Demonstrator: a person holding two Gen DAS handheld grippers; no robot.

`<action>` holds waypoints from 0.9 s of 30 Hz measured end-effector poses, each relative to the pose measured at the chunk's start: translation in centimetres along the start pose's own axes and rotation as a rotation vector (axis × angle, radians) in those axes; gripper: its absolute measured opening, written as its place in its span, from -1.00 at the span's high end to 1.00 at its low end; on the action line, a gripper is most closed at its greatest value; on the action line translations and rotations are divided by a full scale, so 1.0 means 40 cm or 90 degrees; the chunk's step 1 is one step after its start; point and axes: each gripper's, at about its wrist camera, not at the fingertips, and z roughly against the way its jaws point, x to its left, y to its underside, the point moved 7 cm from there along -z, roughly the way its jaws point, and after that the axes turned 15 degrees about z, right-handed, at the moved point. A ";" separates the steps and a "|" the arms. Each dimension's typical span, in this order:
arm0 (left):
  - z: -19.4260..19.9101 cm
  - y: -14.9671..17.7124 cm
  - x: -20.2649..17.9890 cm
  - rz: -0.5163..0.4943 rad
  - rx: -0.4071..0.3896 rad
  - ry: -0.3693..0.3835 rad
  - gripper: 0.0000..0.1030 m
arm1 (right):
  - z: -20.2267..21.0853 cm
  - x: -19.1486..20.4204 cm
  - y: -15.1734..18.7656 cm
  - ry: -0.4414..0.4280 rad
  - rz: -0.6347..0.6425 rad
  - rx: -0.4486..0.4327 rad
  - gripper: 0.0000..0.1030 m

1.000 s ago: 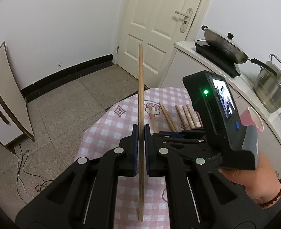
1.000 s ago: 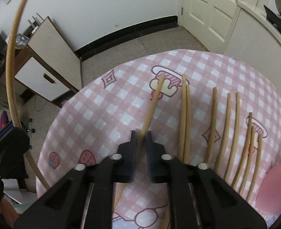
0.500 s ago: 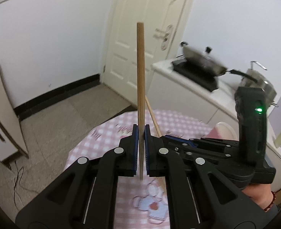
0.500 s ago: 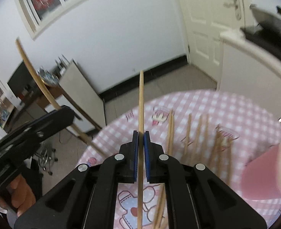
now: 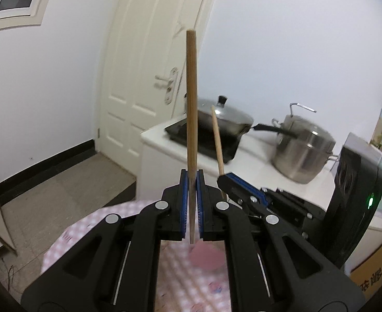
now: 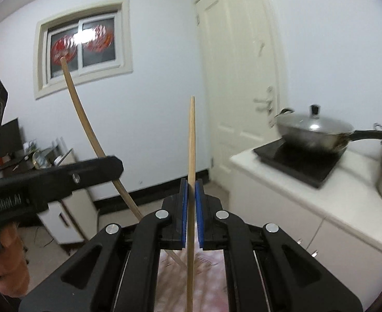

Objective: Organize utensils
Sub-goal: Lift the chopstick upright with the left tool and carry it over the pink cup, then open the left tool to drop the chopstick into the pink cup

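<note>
Both grippers had risen from the worktop (image 5: 92, 223): the left gripper (image 5: 191, 202) clamped one chopstick (image 5: 191, 119) upright, the right gripper (image 6: 191, 208) another chopstick (image 6: 191, 156), probably bound for the pink cup (image 5: 204, 257).

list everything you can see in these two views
chopstick: 2, tan wood, one upright in each tongs; the second
table: 1, pink check cloth, below the tongs
pink cup: 1, on the table, blurred
door: 1, cream, shut, back wall
window: 1, cream frame, red decoration, left wall
counter: 1, white, right
hob: 1, black, on the counter
pan: 1, steel, lidded, on the hob
pot: 1, steel, right of the pan
hand: 1, gripping the left handle
left tongs: black, blue pads, shut on a chopstick
right tongs: same, shut on the other
</note>
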 end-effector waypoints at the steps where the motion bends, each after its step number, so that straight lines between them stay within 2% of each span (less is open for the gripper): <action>1: -0.014 -0.001 -0.014 0.003 0.003 0.006 0.88 | 0.002 -0.022 0.006 0.015 0.000 -0.011 0.91; 7: -0.113 0.024 -0.071 0.005 0.027 0.029 0.88 | 0.002 -0.126 0.067 0.072 -0.028 -0.068 0.91; 10: -0.159 0.057 -0.074 0.001 0.043 0.015 0.87 | 0.027 -0.157 0.095 0.103 -0.041 -0.100 0.91; 20: -0.272 0.186 -0.043 -0.027 0.122 -0.032 0.87 | 0.009 -0.184 0.189 0.092 -0.087 -0.113 0.91; 27: -0.304 0.257 -0.020 -0.041 0.165 -0.035 0.87 | 0.032 -0.167 0.232 0.090 -0.097 -0.097 0.91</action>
